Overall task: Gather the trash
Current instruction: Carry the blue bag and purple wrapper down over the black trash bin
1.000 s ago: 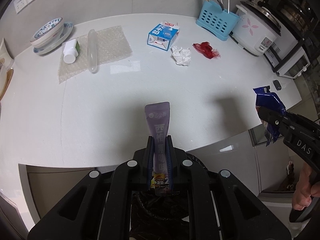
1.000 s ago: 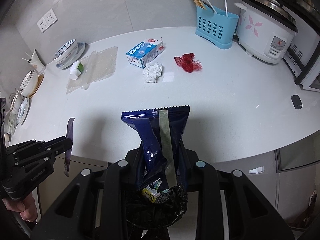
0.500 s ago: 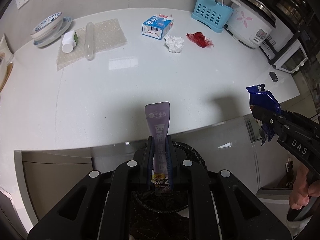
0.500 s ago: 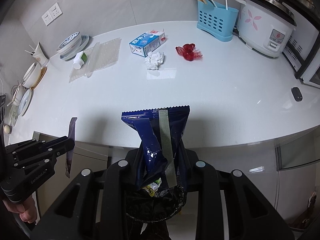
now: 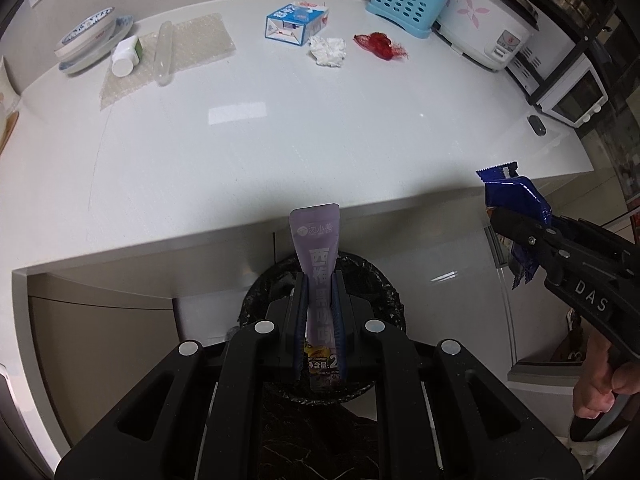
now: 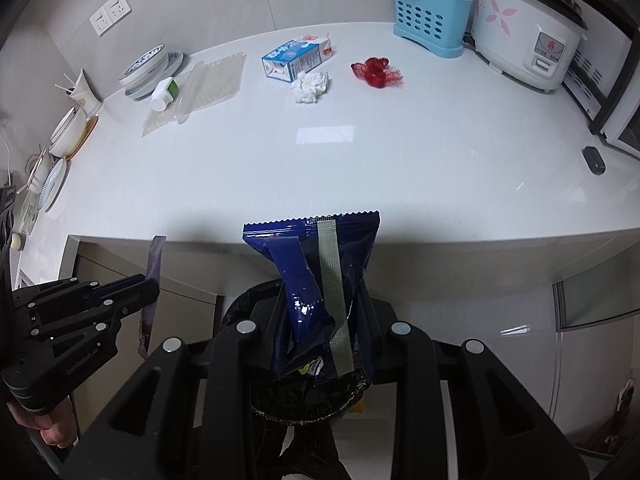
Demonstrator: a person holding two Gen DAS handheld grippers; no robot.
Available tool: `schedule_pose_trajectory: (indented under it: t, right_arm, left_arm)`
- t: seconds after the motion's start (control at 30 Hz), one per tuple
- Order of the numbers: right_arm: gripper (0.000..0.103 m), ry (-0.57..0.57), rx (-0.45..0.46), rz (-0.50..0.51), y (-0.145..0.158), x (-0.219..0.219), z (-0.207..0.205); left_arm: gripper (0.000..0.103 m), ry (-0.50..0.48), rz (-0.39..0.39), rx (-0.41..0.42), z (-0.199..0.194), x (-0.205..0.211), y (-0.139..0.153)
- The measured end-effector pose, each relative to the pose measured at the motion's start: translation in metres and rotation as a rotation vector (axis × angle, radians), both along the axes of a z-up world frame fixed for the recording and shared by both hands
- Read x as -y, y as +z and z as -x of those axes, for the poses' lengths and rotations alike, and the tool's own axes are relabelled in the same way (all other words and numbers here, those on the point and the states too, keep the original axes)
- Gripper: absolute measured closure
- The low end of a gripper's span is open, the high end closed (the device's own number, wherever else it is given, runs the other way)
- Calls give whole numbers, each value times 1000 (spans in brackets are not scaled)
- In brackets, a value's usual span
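My left gripper (image 5: 319,280) is shut on a purple drink pouch (image 5: 318,248) and holds it upright over the black-lined trash bin (image 5: 384,280) in front of the counter. My right gripper (image 6: 322,296) is shut on a dark blue snack wrapper (image 6: 316,264) with a strip of tape, above the same bin (image 6: 236,312). On the far counter lie a milk carton (image 5: 297,24), a crumpled white tissue (image 5: 328,50) and a red net (image 5: 380,45). Bubble wrap (image 5: 188,46), a clear tube (image 5: 163,53) and a small white bottle (image 5: 125,57) lie at the left.
A blue utensil basket (image 5: 408,4), a rice cooker (image 5: 492,28) and a toaster oven (image 5: 572,92) stand at the back right. Bowls and plates (image 5: 88,38) are stacked at the back left. A small black object (image 5: 536,125) lies near the counter's right edge.
Both grippers have pulled back from the counter with their wrappers. The counter edge now sits farther off and the black bin shows beneath both grippers.
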State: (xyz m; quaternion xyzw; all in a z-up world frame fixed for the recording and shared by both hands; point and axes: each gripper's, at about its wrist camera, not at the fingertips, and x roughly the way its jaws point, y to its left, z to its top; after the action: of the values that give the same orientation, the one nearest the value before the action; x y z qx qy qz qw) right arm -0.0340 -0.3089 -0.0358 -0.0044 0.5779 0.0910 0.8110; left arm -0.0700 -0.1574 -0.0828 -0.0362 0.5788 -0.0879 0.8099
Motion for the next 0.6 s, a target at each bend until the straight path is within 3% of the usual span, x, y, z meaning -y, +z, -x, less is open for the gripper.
schedule_pose_trajectory:
  t: [0.4,0.6]
  right_arm:
    - [77,4,-27,2,-18,10,29]
    - [77,9,-48,1,-34,12,40]
  left_arm:
    - [92,-3,17,-9,24,8,-13]
    - [92,9,10,-38,34,7,-34]
